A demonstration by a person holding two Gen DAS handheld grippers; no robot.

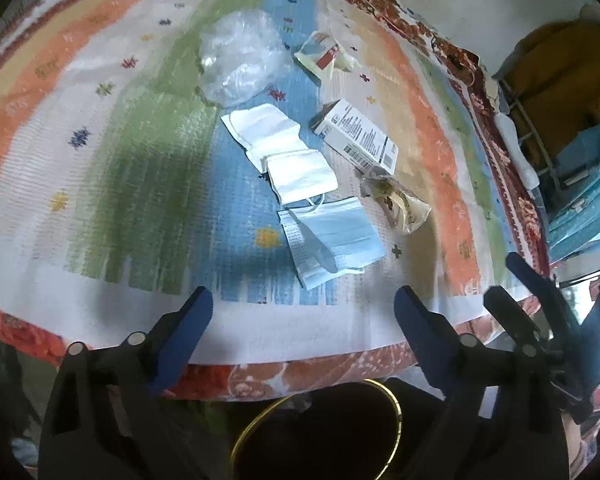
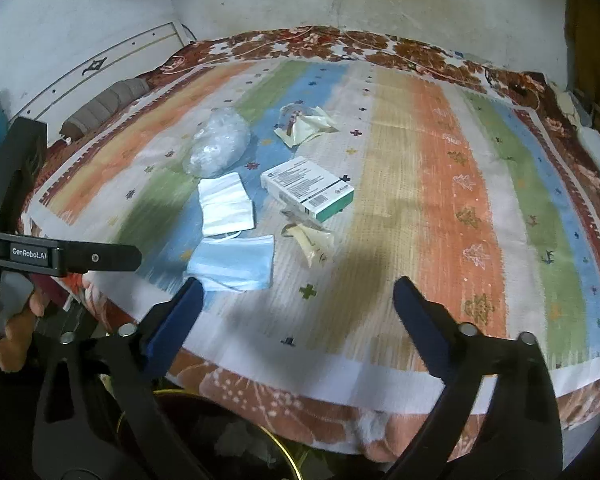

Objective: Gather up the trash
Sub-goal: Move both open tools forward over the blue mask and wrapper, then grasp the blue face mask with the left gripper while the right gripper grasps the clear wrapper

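Trash lies on a striped bedspread [image 1: 100,140] [image 2: 440,200]: a blue face mask [image 1: 336,236] [image 2: 236,262], white masks [image 1: 284,148] [image 2: 226,204], a white carton [image 1: 358,138] [image 2: 308,190], a crumpled clear plastic bag [image 1: 240,56] [image 2: 218,146], and two yellowish wrappers [image 1: 400,204] [image 2: 312,242], [image 1: 326,56] [image 2: 304,124]. My left gripper [image 1: 304,306] is open and empty, near the bed's front edge, short of the blue mask. My right gripper [image 2: 294,298] is open and empty, just right of the blue mask. The right gripper also shows in the left wrist view [image 1: 560,276].
A dark bin with a gold rim [image 1: 320,432] [image 2: 220,440] stands on the floor below the bed's front edge. A wall and headboard [image 2: 100,64] lie beyond the bed. Blue items on a rack [image 1: 588,184] sit at the right.
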